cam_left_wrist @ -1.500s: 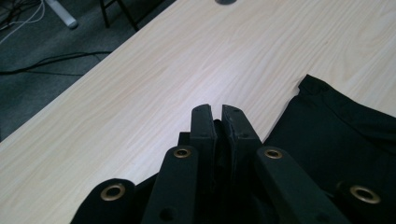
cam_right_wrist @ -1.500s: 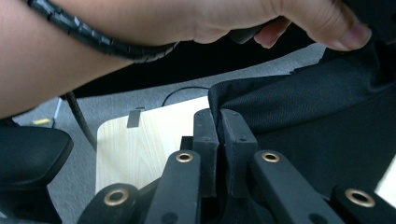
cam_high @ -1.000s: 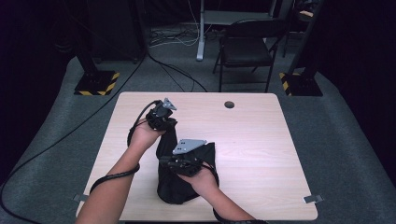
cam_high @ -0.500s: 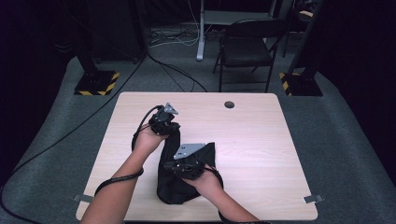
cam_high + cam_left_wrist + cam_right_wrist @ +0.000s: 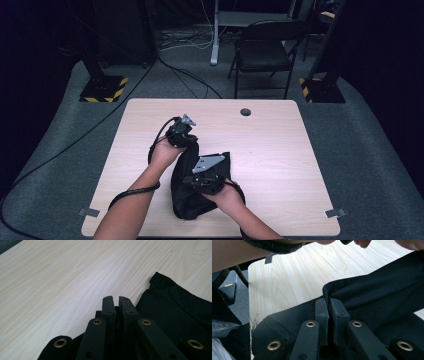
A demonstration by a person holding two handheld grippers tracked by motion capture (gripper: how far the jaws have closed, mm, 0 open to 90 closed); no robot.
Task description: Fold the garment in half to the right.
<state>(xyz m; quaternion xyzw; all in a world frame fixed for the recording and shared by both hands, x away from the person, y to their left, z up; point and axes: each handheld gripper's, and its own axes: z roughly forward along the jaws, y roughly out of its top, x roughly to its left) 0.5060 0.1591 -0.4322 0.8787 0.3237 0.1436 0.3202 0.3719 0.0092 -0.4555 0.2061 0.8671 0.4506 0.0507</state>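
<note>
**A:** What lies on the bench, and where?

**B:** A black cloth garment sits bunched on the pale wooden bench, toward the person's side and a little left of the middle. Everything else is placed against that cloth.

**A:** Start at the left.

**B:** The left gripper sits at the cloth's far end. Its jaws are pressed nearly together; in the left gripper view dark fabric shows in the thin gap between them, so it appears to pinch an edge of the cloth, which spreads off to one side.

**A:** And to the right?

**B:** The right gripper is over the cloth's middle, nearer the person. Its jaws are also almost closed, and in the right gripper view a fold of the fabric runs straight into them.

**A:** What could go wrong?

**B:** Both grips look thin, on an edge or a single fold. If the hands pull apart too hard, the fabric may slide out of one pair of jaws and that end would drop back in a heap. If a grip has caught two layers, the cloth may not open flat. The loose lower part could also drag toward the near rim of the bench.
</note>
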